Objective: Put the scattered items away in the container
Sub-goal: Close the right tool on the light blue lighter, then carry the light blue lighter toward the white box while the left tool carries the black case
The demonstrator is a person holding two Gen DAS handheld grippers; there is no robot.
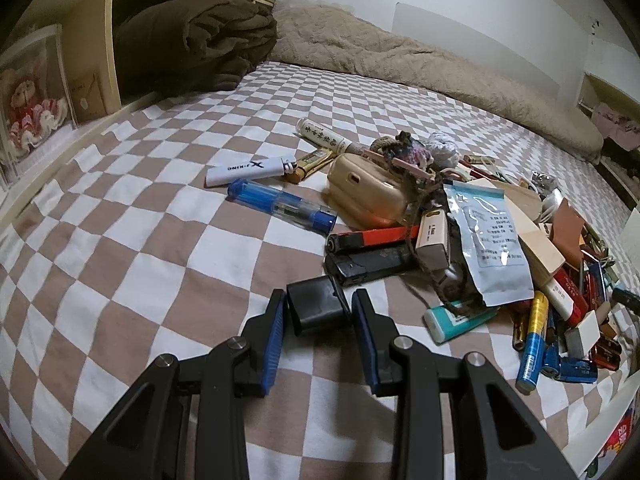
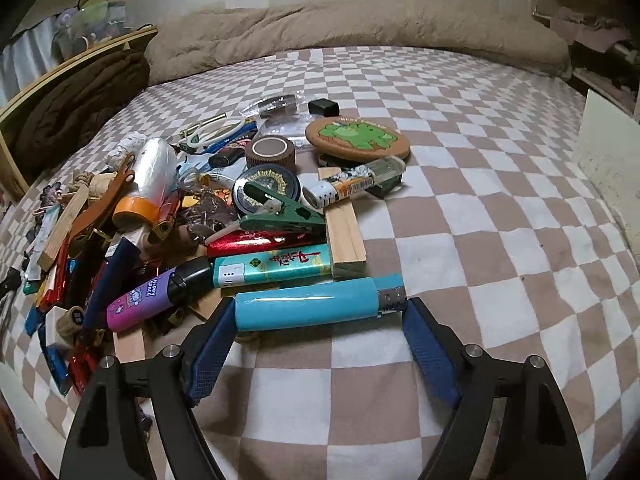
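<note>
The left gripper (image 1: 319,307) is squeezed tight on one small black box (image 1: 318,307). Its two blue pads press on the box's two sides, just above the checked bed sheet (image 1: 120,264).

The right gripper (image 2: 320,316) is set wide around one long teal lighter (image 2: 316,307). The lighter lies sideways between the two pads, filling nearly the whole gap. The left pad seems to touch its end, but the silver end and the right pad are hard to see clearly, so I cannot tell if it is gripped yet.

The messy pile sits in the middle of the bed. In the left view I count two things lying apart from it: one white lighter (image 1: 252,168) and one blue lighter (image 1: 282,206). One tan case (image 1: 362,196) leans on the pile's edge, with one red lighter (image 1: 374,237) and one black lighter (image 1: 370,266) in front of it.

In the right view I count one round frog coaster (image 2: 358,137), one green clip (image 2: 280,212), one purple lighter (image 2: 158,300) and one round tin (image 2: 266,190). One white container wall (image 2: 608,160) stands at the right edge.
</note>
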